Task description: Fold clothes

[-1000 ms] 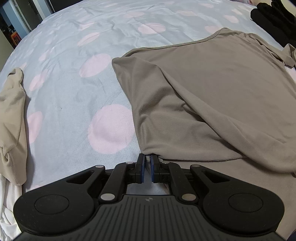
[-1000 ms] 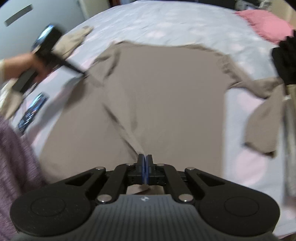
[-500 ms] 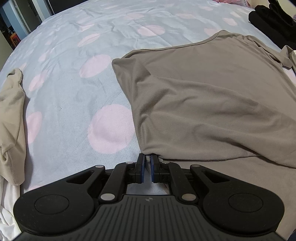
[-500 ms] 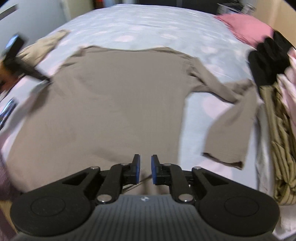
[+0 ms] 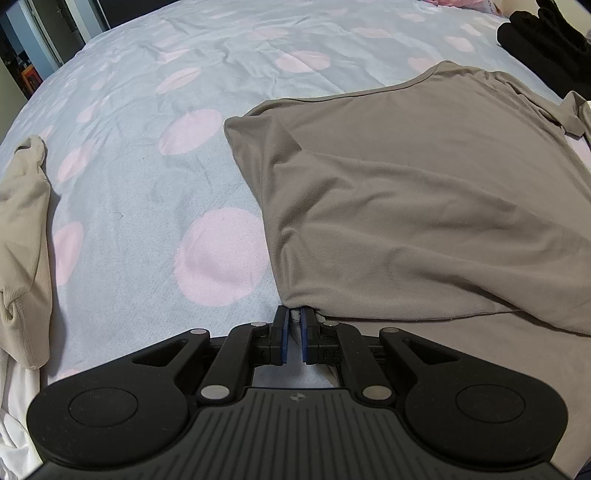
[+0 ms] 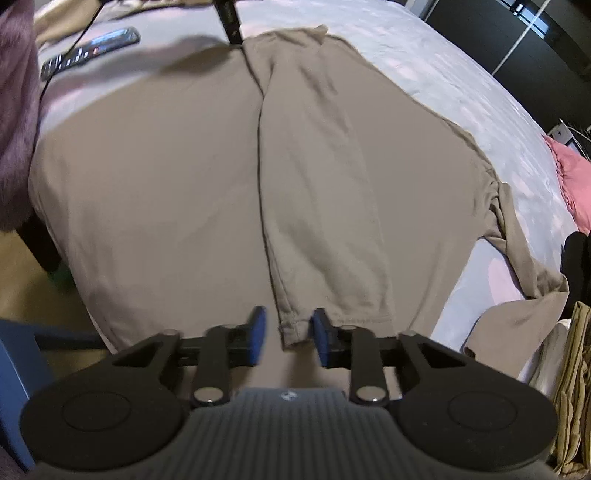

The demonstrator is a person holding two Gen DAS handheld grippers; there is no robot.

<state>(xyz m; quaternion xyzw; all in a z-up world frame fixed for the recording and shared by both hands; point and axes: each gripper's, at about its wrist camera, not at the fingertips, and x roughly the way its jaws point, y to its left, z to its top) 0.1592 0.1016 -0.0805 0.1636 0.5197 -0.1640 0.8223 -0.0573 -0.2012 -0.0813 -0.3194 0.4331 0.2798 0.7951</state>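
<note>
A taupe long-sleeved shirt (image 5: 417,206) lies on the bed, its left sleeve folded across the body. My left gripper (image 5: 292,325) is nearly shut and pinches the shirt's folded corner at the side fold. In the right wrist view the shirt (image 6: 184,177) spreads flat with the folded sleeve (image 6: 325,192) running down its middle. My right gripper (image 6: 287,332) is open, and the sleeve cuff (image 6: 293,330) lies loose between its fingers. The other sleeve (image 6: 517,236) trails to the right.
The bedsheet (image 5: 155,184) is pale blue with pink dots. A beige garment (image 5: 22,229) lies at the left. Black clothes (image 5: 543,33) sit at the far right. A remote (image 6: 88,48) lies by the shirt. A pink cloth (image 6: 572,184) and striped fabric (image 6: 576,369) lie at the right.
My right gripper opened and let go of the sleeve, which now lies flat across the shirt. It swung to a new angle. The left gripper stayed put, still pinching the corner.
</note>
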